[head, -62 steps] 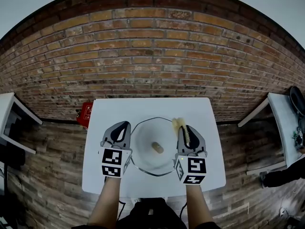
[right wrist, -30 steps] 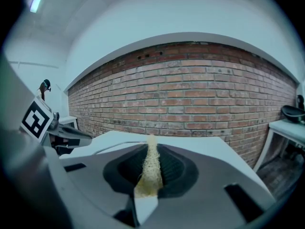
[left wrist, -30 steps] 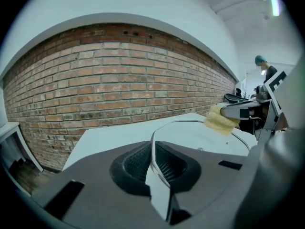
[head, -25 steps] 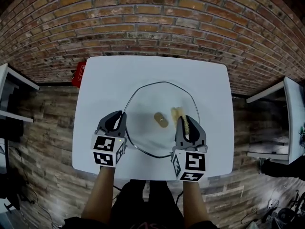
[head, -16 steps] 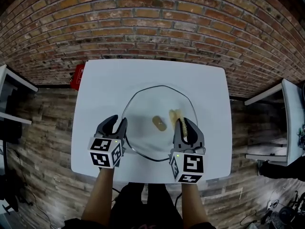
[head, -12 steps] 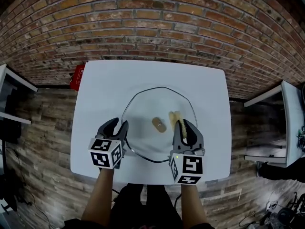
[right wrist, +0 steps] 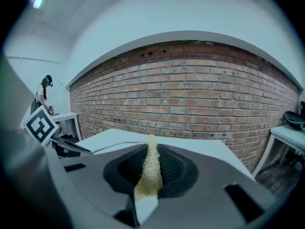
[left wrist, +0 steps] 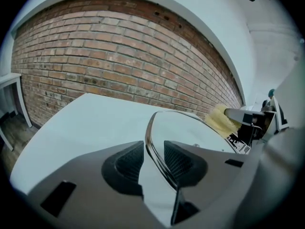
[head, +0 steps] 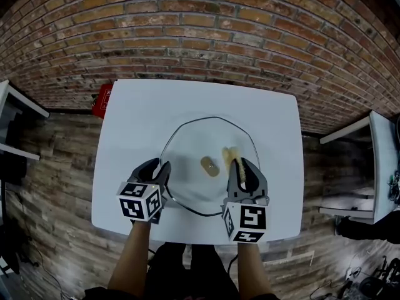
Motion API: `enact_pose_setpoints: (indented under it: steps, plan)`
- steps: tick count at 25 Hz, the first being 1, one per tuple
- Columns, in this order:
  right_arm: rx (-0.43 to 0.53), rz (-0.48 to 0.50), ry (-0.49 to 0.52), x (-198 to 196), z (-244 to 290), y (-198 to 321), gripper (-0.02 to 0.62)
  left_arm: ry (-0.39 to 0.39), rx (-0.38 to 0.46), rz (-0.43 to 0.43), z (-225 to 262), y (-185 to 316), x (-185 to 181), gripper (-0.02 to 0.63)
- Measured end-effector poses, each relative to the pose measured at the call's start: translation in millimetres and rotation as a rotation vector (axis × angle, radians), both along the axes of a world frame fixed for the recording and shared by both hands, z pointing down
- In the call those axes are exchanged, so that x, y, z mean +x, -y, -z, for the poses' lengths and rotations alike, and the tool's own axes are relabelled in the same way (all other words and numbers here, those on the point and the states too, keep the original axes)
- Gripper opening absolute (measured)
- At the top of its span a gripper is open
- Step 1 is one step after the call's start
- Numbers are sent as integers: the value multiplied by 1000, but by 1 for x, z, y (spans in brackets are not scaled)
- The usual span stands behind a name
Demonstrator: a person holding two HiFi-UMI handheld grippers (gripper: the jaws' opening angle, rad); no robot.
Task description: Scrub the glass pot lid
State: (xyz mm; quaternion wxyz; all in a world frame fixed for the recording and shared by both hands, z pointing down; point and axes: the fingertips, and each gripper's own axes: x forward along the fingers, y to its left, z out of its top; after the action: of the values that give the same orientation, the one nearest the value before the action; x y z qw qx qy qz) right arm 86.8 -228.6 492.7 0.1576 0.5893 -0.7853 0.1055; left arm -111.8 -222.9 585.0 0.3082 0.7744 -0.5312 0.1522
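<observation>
Items, left to right:

- Red box [head: 102, 100]: on the wood floor, by the far left corner of the bench [head: 137, 117], at the foot of the brick wall [head: 200, 30].
- Your left hand-held gripper [head: 159, 167]: at the near left edge of the glass pot lid [head: 194, 189]. Its jaws have just been opening and now stand wide. The lid's metal rim runs between the two pads in the left gripper view [left wrist: 152, 152], and neither pad presses on it.
- Glass pot lid: flat on the middle of the white bench, between your two hand-held grippers.
- Knob [head: 209, 166]: tan, at the lid's centre.
- Your right hand-held gripper [head: 242, 167]: over the right part of the lid, just right of the knob. Its jaws are clamped on a yellow fibrous scrub pad [right wrist: 152, 161], which pokes out past the tips toward the far side [head: 231, 154].
- Side table [head: 375, 161]: white, well apart from the bench at the right edge.
</observation>
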Motion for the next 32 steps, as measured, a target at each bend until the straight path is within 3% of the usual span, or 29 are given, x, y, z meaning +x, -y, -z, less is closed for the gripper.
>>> enact_pose_setpoints:
  steps: [11, 22, 32]
  plan:
    - [10, 22, 3, -12, 5, 12, 58, -28, -5, 10, -4, 0, 1, 126]
    - [17, 151, 58, -84, 14, 37, 58, -15, -12, 9, -2, 4, 1, 120]
    - [-115, 285, 61, -139, -16, 43, 58, -4, -23, 18, -2, 10, 1, 110]
